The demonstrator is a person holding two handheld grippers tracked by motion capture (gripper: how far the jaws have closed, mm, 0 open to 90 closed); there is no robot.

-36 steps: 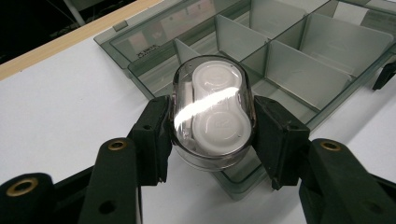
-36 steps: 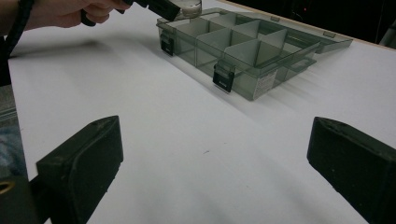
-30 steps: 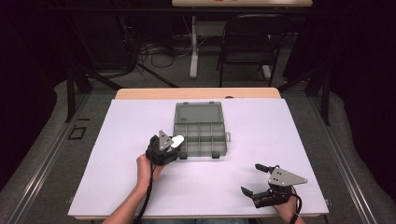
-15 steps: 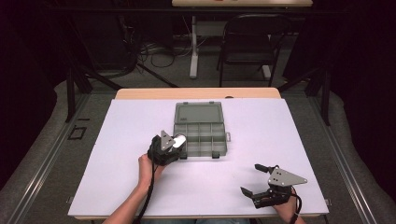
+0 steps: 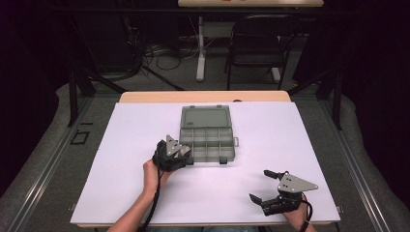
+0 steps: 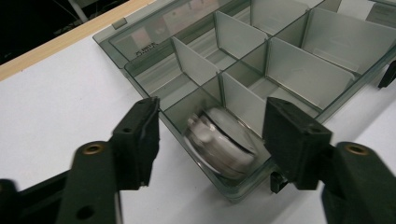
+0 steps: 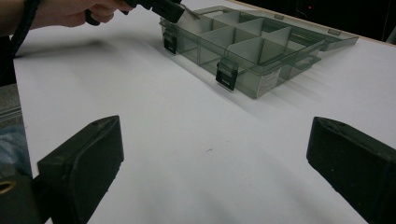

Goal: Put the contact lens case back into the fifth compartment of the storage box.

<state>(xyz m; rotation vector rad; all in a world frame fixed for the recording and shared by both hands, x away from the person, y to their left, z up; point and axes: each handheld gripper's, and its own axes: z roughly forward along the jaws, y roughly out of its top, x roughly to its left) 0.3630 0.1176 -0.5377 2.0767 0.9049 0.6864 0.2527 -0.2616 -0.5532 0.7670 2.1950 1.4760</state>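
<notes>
We see a small round silvery piece (image 6: 219, 144), blurred, lying in the corner compartment of the grey compartment box (image 5: 208, 137), the corner nearest the table's near left; the left gripper view shows it between the two black jaws, which do not press on it and have just been opening. From the high view that piece is hidden under the left gripper (image 5: 175, 154), which hangs over the box's near left corner. The box, one in number, sits open near the middle of the white table (image 5: 121, 193), its clear lid (image 5: 205, 118) lying flat toward the far edge; we count two black latches (image 7: 226, 74) on its near wall in the right gripper view. There are two grippers. The left hand (image 5: 153, 173) reaches in from the near edge, forearm angled toward the box, gripper tilted down into it. The right gripper (image 5: 265, 186) rests low near the near right corner of the table, well apart from the box, its jaws standing wide apart with only bare table between them.
</notes>
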